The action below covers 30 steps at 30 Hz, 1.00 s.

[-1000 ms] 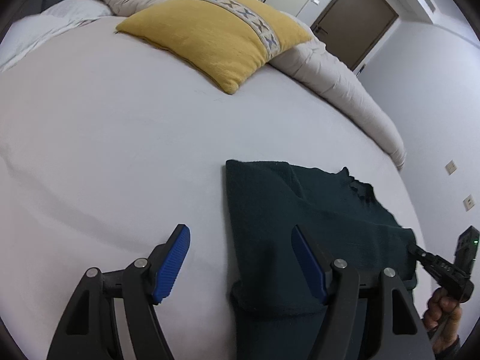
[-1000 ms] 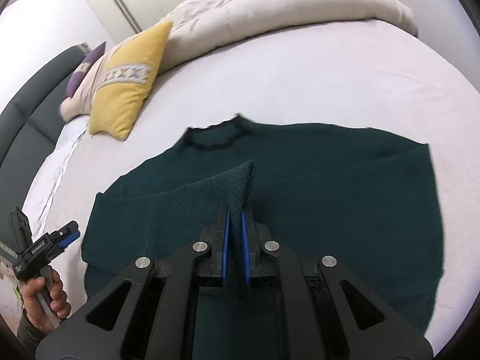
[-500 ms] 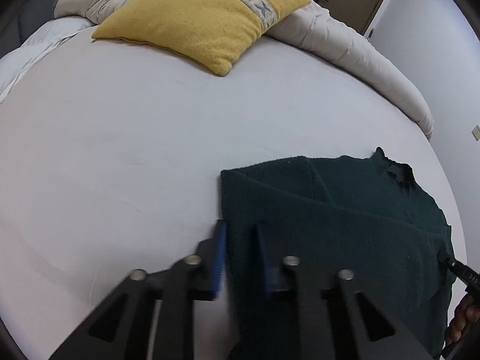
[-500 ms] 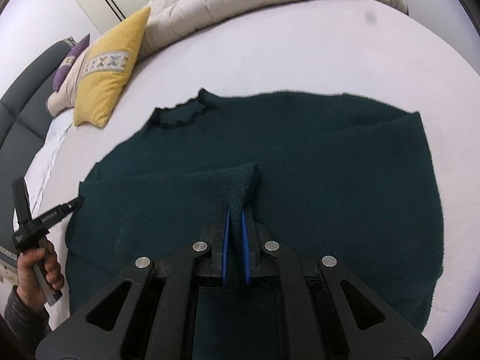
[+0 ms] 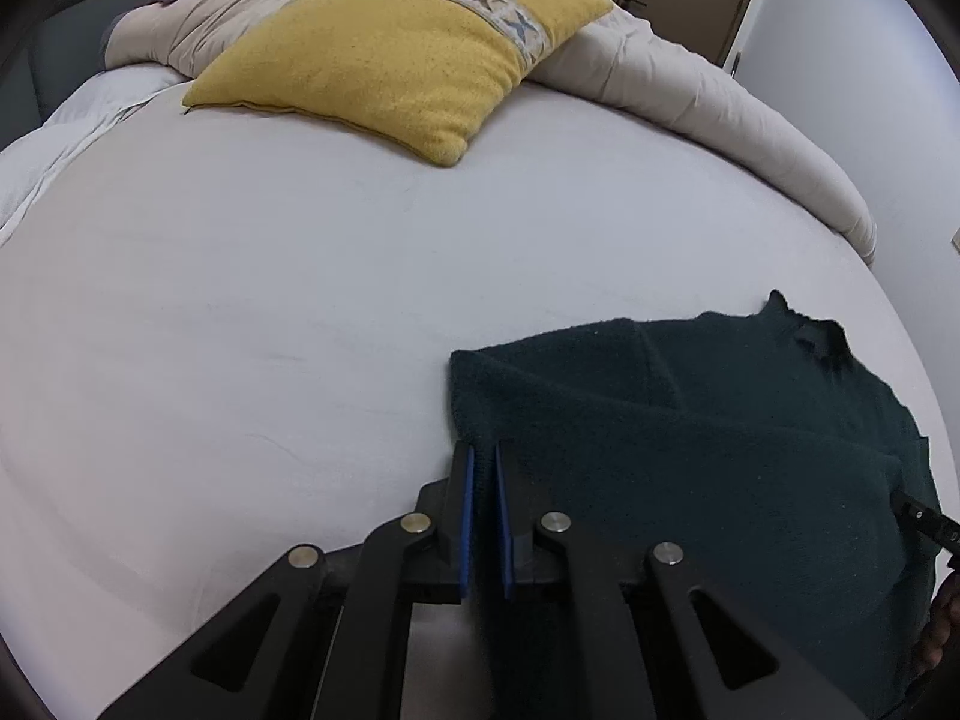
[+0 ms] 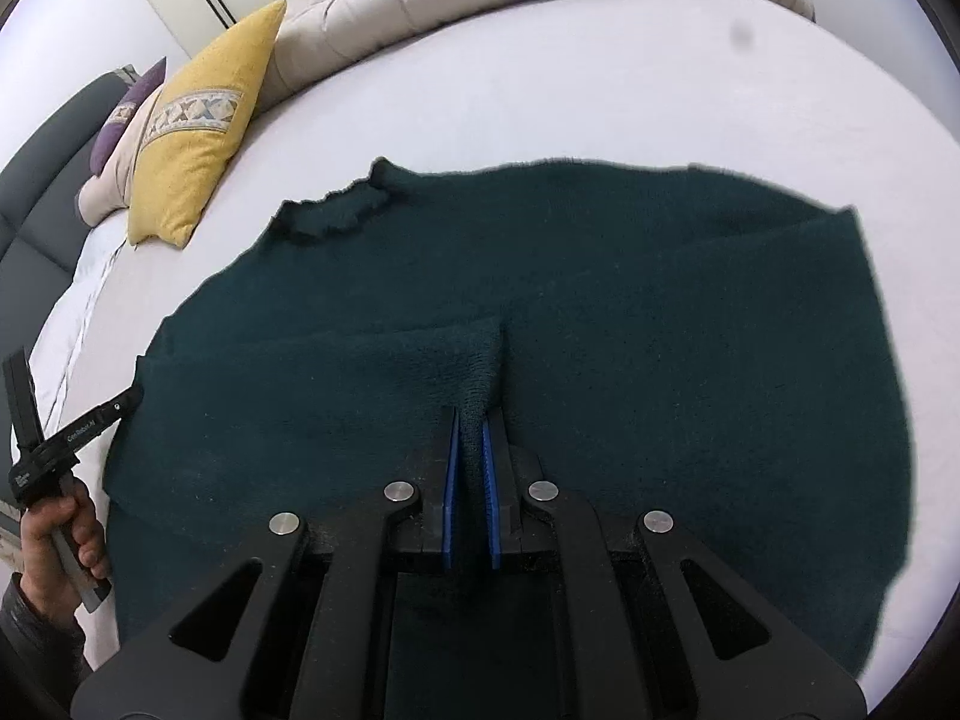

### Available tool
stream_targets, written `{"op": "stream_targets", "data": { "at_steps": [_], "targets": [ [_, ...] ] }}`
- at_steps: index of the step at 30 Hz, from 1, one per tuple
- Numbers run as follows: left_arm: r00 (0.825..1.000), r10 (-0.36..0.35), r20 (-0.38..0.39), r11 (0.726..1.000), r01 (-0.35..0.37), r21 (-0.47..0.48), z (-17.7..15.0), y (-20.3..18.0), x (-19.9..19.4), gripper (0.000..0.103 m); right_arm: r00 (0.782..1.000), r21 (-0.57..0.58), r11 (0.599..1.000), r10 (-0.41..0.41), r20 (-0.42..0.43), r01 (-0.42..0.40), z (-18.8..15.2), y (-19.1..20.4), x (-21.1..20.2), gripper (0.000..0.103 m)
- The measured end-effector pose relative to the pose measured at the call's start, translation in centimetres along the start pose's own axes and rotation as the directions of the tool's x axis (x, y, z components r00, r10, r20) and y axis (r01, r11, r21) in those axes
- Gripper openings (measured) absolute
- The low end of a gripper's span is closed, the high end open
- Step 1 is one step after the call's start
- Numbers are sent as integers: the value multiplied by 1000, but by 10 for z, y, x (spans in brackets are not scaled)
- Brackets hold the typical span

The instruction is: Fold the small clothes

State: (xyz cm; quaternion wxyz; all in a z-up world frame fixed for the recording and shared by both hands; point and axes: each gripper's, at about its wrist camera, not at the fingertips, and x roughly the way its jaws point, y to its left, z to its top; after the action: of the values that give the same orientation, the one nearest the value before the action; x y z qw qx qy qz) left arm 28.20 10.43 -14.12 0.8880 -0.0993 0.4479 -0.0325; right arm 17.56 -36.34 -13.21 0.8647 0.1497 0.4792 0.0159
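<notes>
A dark green knit sweater [image 6: 630,312] lies flat on the white bed, collar toward the pillows. It also shows in the left wrist view [image 5: 708,450]. My right gripper [image 6: 471,414] is shut on a pinched fold of the sweater near its middle and lifts it slightly. My left gripper [image 5: 483,450] is shut on the sweater's left edge, with cloth between the blue pads. The left gripper also shows in the right wrist view [image 6: 129,399] at the sweater's left side, held by a hand.
A yellow cushion [image 5: 390,54] and a beige duvet [image 5: 690,90] lie at the head of the bed. White sheet [image 5: 240,300] stretches left of the sweater. A dark headboard [image 6: 36,162] stands at far left.
My left gripper went from wide open to shut on the sweater's left edge. My right gripper stayed shut on the fold and drew back a little.
</notes>
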Motion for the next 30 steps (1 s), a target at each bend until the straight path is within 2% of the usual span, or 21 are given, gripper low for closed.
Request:
{"op": "stream_targets", "data": {
  "at_steps": [5, 6, 7, 8, 9, 10, 12, 13, 15, 16, 18, 20, 24, 26, 30],
  "targets": [
    [998, -52, 27, 997, 53, -53, -1, 13, -26, 16, 1000, 9, 1000, 12, -4, -12, 1, 3, -11, 14],
    [998, -64, 30, 997, 65, -42, -5, 12, -35, 24, 1000, 15, 1000, 24, -3, -24, 0, 3, -15, 16],
    [997, -66, 27, 997, 67, -27, -9, 11, -42, 34, 999, 18, 999, 38, 0, -38, -2, 3, -19, 23],
    [998, -62, 20, 998, 62, -17, -15, 10, -48, 41, 999, 19, 998, 54, 5, -54, -4, 3, -23, 31],
    [998, -66, 12, 998, 66, -16, -20, 9, -52, 49, 998, 14, 998, 60, 11, -60, -7, 4, -27, 33],
    [998, -69, 1, 998, 69, -8, -27, 7, -54, 50, 998, 6, 998, 61, 12, -61, -10, 4, -29, 34],
    [998, -54, -31, 998, 54, 19, -37, 2, -50, 49, 998, -4, 999, 54, -10, -54, -15, 5, -26, 34],
    [998, -49, -47, 998, 50, 28, -42, 1, -45, 39, 999, -8, 999, 47, -15, -47, -17, 6, -25, 34],
    [997, -50, -55, 998, 52, 39, -47, -2, -40, 30, 999, -20, 999, 28, -16, -29, -19, 8, -24, 28],
    [998, -47, -53, 998, 50, 47, -48, -4, -40, 20, 1000, -27, 999, 18, -21, -19, -19, 8, -23, 20],
    [998, -38, -53, 997, 41, 72, -47, -10, -39, 10, 1000, -41, 999, -9, -25, 8, -19, 9, -23, 12],
    [998, -27, -48, 996, 31, 88, -47, -11, -41, 9, 1000, -35, 999, -15, -25, 14, -18, 7, -26, 7],
    [999, -25, -42, 996, 28, 89, -50, -6, -41, 9, 999, -50, 998, -31, -7, 31, -20, 12, -33, 6],
    [999, -21, -35, 996, 24, 91, -53, -6, -38, 9, 999, -41, 999, -36, -26, 35, -23, 8, -23, 6],
    [1000, -2, -29, 995, 5, 100, -54, -9, -36, 8, 1000, -24, 999, -25, -9, 24, -28, 3, -22, 6]
  ]
}}
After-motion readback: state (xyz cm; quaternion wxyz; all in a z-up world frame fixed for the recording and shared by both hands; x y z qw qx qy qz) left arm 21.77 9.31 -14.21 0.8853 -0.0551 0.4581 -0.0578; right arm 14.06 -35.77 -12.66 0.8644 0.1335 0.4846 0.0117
